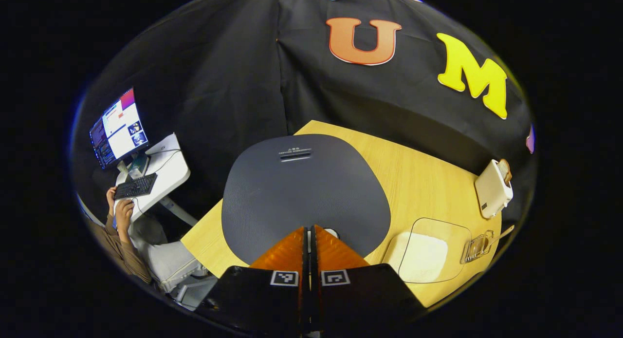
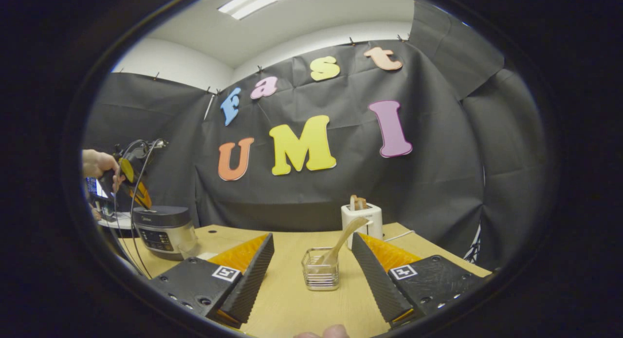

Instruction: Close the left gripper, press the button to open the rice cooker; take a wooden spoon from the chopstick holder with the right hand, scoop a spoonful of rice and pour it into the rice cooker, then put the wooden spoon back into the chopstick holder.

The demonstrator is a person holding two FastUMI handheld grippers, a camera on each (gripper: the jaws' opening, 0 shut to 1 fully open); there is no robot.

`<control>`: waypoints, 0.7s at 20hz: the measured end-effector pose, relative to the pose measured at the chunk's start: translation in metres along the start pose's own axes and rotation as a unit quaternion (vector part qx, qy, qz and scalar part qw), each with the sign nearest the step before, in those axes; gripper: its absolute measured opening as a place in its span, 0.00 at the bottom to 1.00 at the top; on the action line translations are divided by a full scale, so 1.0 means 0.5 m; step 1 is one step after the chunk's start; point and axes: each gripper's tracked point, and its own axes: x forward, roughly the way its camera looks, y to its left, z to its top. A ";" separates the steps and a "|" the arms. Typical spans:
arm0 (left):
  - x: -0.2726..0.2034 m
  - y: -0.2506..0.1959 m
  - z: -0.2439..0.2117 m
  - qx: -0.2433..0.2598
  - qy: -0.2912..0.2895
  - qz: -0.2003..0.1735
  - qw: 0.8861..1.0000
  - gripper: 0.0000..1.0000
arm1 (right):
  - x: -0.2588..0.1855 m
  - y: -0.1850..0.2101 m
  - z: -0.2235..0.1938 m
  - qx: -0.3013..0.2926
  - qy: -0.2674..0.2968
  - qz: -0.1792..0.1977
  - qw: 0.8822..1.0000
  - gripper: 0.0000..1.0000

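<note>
Rice cooker point(image 1: 305, 192) lid right under pinched-together L gripper point(image 1: 310, 229); R gripper point(image 2: 311, 243) wide, chopstick holder point(image 2: 320, 269) between fingers.

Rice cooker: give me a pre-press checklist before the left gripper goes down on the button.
1. Left gripper shut for pressing: ok, fingers together.
2. Left gripper over the rice cooker: ok, it hangs above the near edge of the dark lid.
3. Lid closed: ok.
4. Fingertips lined up on the button: cannot tell, the fingers hide most of it.
5. Right gripper open for the wooden spoon: ok, jaws wide.
6. Spoon in the chopstick holder: ok, leaning, handle up.
</note>
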 end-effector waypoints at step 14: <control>0.003 -0.008 -0.004 0.005 -0.015 -0.010 1.000 0.03 | 0.009 0.002 -0.025 0.014 0.015 0.003 1.000 0.96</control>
